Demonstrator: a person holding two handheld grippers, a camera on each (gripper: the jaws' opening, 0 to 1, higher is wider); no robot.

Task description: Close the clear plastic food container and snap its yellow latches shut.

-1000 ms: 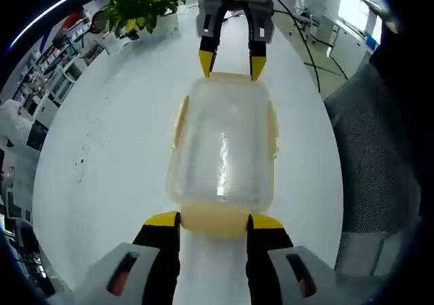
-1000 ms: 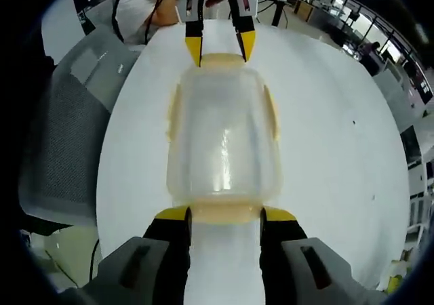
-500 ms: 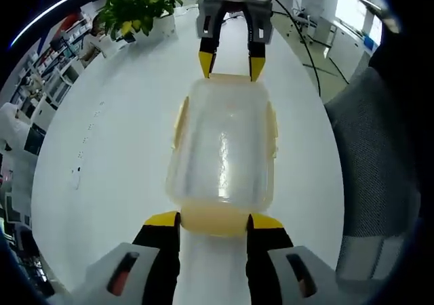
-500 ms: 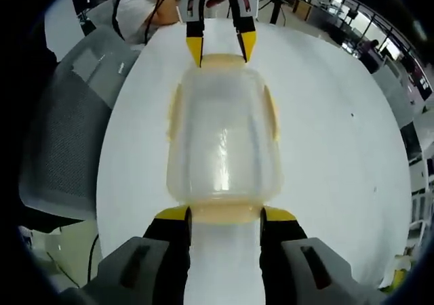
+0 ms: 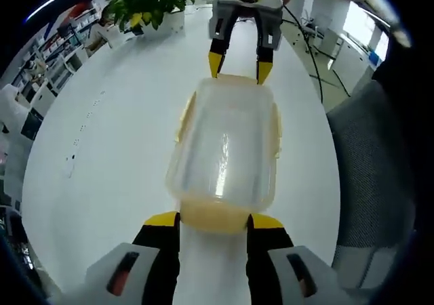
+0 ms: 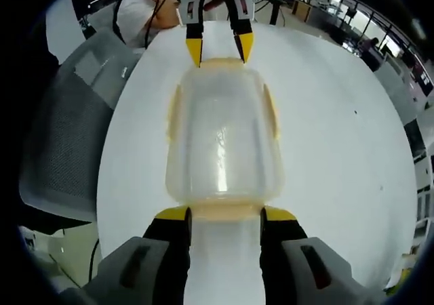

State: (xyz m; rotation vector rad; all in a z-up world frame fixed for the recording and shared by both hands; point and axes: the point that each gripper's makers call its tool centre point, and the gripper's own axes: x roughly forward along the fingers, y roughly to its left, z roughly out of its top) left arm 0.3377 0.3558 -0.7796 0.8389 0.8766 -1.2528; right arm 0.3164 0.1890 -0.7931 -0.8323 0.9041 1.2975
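Container, clear plastic with lid on, sits on white round table, lengthwise between the two grippers. Yellow latches: side ones lie flat along the long edges, end latch at the near short end in left gripper view. Left gripper has jaws spread, yellow tips on either side of that near end latch, touching or just beside it; nothing clamped. Right gripper at the far end in the same view, jaws apart, tips at the far end latch. In right gripper view, right gripper spread, tips flanking the near end latch; left gripper at far end, also spread. Container centred on table. Grey mesh chair beside table edge. Potted plant at far table edge. Person seated beyond table.
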